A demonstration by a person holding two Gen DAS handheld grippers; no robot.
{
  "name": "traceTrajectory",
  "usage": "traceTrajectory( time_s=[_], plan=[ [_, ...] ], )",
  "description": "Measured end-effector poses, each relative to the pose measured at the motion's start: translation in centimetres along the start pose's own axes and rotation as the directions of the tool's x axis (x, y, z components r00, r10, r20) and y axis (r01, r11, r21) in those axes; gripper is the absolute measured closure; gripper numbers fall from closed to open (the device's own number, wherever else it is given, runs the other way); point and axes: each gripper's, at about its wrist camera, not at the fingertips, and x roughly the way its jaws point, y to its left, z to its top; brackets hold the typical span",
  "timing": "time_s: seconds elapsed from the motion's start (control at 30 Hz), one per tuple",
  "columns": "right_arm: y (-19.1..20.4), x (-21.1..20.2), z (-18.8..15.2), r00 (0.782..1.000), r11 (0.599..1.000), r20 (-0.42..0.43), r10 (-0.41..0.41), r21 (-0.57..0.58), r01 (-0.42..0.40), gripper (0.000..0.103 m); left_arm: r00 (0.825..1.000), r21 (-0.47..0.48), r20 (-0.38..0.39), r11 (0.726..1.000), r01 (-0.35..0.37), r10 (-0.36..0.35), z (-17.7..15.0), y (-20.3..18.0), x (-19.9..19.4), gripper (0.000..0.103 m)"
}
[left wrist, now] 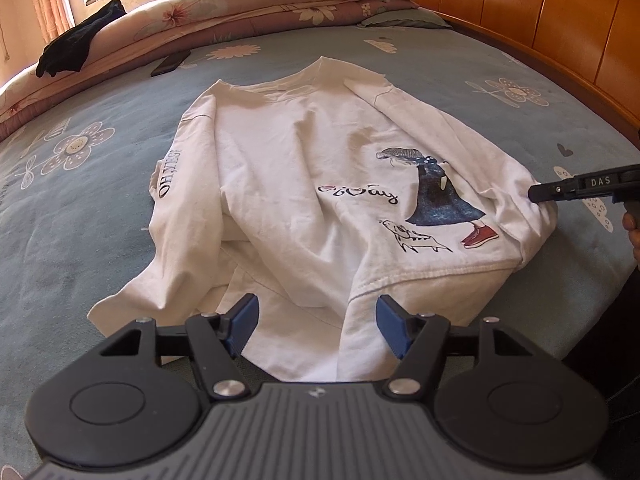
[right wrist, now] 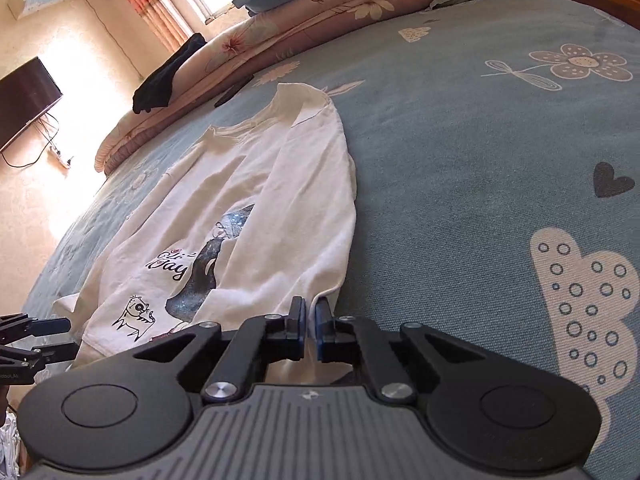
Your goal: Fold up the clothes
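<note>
A white long-sleeved shirt (left wrist: 304, 184) lies spread on a blue flowered bed (left wrist: 100, 216), collar at the far end, hem nearest. The left claw (left wrist: 318, 330) hovers over the near hem with its blue-padded fingers (left wrist: 244, 322) apart, nothing between them. The right claw (right wrist: 309, 330) is closed together on the cuff of the shirt's right sleeve, at the garment's right edge. One sleeve reads "OH YES!" (left wrist: 170, 174). The chest print shows a girl in a blue dress (left wrist: 438, 196), a small cat, and cursive ending in "Day". The right claw's body bears the letters "DAS" (left wrist: 595, 181).
</note>
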Motion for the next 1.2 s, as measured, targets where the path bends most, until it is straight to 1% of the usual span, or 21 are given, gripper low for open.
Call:
traceTrajectory(
  time_s=[0.1, 0.23, 0.33, 0.4, 0.5, 0.6, 0.73, 0.77, 0.83, 0.93, 1.03, 1.1, 1.2],
  plan=[
    [0.6, -1.0, 1.3, 0.998, 0.997, 0.031, -0.046, -0.055, 0.048, 0.098, 1.0, -0.002, -0.004, 1.0, 0.002, -0.002, 0.0, 0.1, 0.1, 0.037],
    [1.1, -1.7, 3.6, 0.988, 0.979, 0.069, -0.141, -0.136, 0.15, 0.098, 1.0, -0.01, -0.009, 1.0, 0.004, -0.004, 0.0, 0.2, 0.3, 0.036],
    [1.2, -1.6, 5.4, 0.969, 0.95, 0.088, -0.233, -0.193, 0.246, 0.098, 1.0, -0.001, -0.011, 1.0, 0.011, -0.011, 0.0, 0.1, 0.3, 0.036],
    [1.0, -1.5, 6.6, 0.958, 0.936, 0.098, -0.269, -0.207, 0.284, 0.098, 1.0, 0.001, -0.012, 1.0, 0.017, -0.017, -0.1, 0.0, 0.4, 0.036],
    [0.6, -1.3, 8.1, 0.932, 0.902, 0.117, -0.343, -0.234, 0.361, 0.098, 1.0, 0.002, -0.017, 1.0, 0.021, -0.021, -0.1, -0.1, 0.5, 0.036],
    [0.0, -1.3, 9.1, 0.916, 0.886, 0.129, -0.379, -0.234, 0.4, 0.098, 0.999, 0.005, -0.024, 1.0, 0.021, -0.021, 0.0, -0.1, 0.8, 0.036],
    [-1.0, -1.2, 10.3, 0.878, 0.843, 0.162, -0.451, -0.244, 0.479, 0.098, 0.999, 0.004, -0.034, 1.0, 0.026, -0.026, 0.1, 0.0, 1.1, 0.036],
    [-1.3, -1.2, 10.6, 0.871, 0.838, 0.165, -0.463, -0.24, 0.491, 0.098, 0.999, 0.003, -0.036, 1.0, 0.028, -0.028, 0.1, 0.0, 1.2, 0.035],
    [-2.1, -1.0, 11.4, 0.859, 0.828, 0.161, -0.486, -0.23, 0.512, 0.098, 0.999, 0.003, -0.036, 1.0, 0.029, -0.029, 0.3, 0.0, 1.4, 0.032],
    [-3.1, -0.5, 12.7, 0.834, 0.803, 0.155, -0.53, -0.225, 0.552, 0.098, 0.999, 0.002, -0.034, 0.999, 0.034, -0.033, 0.5, -0.2, 1.6, 0.032],
    [-3.9, 0.2, 13.9, 0.804, 0.77, 0.154, -0.574, -0.232, 0.594, 0.098, 0.999, 0.001, -0.033, 0.999, 0.043, -0.043, 0.8, -0.3, 1.8, 0.032],
    [-4.3, 0.7, 14.9, 0.779, 0.739, 0.159, -0.606, -0.248, 0.626, 0.098, 0.998, 0.004, -0.035, 0.999, 0.046, -0.046, 0.8, -0.3, 1.8, 0.032],
    [-5.1, 1.4, 16.4, 0.733, 0.688, 0.169, -0.658, -0.261, 0.677, 0.098, 0.998, -0.001, -0.04, 0.999, 0.051, -0.051, 0.9, -0.1, 2.0, 0.032]
  ],
)
